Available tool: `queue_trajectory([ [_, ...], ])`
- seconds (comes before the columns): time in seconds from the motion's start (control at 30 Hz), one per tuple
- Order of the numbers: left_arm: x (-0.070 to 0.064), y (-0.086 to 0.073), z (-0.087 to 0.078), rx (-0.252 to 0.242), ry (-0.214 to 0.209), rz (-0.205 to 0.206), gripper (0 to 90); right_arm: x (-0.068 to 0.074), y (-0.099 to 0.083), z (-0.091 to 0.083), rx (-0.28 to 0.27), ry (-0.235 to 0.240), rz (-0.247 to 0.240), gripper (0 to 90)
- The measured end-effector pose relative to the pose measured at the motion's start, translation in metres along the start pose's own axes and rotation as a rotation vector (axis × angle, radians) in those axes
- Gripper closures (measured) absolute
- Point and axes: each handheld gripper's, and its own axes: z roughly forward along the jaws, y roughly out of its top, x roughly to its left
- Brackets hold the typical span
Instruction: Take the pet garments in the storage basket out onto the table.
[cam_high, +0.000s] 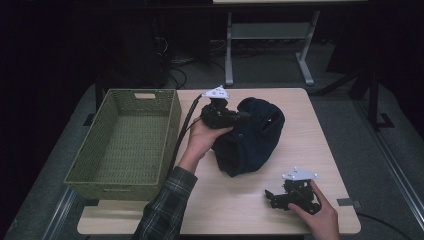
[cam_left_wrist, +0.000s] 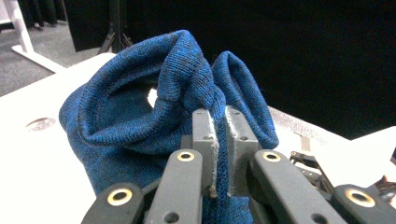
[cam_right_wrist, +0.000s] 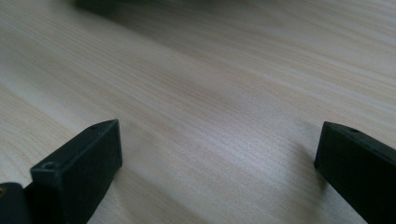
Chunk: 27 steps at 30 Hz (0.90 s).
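Note:
A dark blue knitted garment (cam_high: 252, 137) lies bunched in the middle of the wooden table (cam_high: 320, 125). My left gripper (cam_high: 240, 115) is at its upper left edge, shut on a fold of the blue knit (cam_left_wrist: 219, 135), which rises between the two jaws in the left gripper view (cam_left_wrist: 219, 140). My right gripper (cam_high: 272, 196) rests low near the table's front right, jaws wide apart with bare wood between them (cam_right_wrist: 219, 154).
A green woven basket (cam_high: 172, 120) stands on the table's left side with nothing visible inside. Beyond the table are a dark floor, cables and a desk frame (cam_high: 230, 55). A strip of tape (cam_high: 347, 202) sits by the right front edge.

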Motion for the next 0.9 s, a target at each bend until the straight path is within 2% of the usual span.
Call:
queue_trajectory([
  [0.33, 0.004, -0.019, 0.033, 0.07, 0.03, 0.012, 84.2, 0.0, 0.0, 0.0, 0.003, 0.002, 0.003, 0.4],
  [0.6, 0.006, -0.032, 0.058, 0.131, 0.038, 0.019, 84.0, 0.0, 0.0, 0.0, 0.004, 0.001, 0.004, 0.5],
  [0.9, 0.01, -0.043, 0.071, 0.17, 0.048, 0.011, 82.4, 0.0, 0.0, 0.0, 0.003, 0.003, 0.002, 0.5],
])
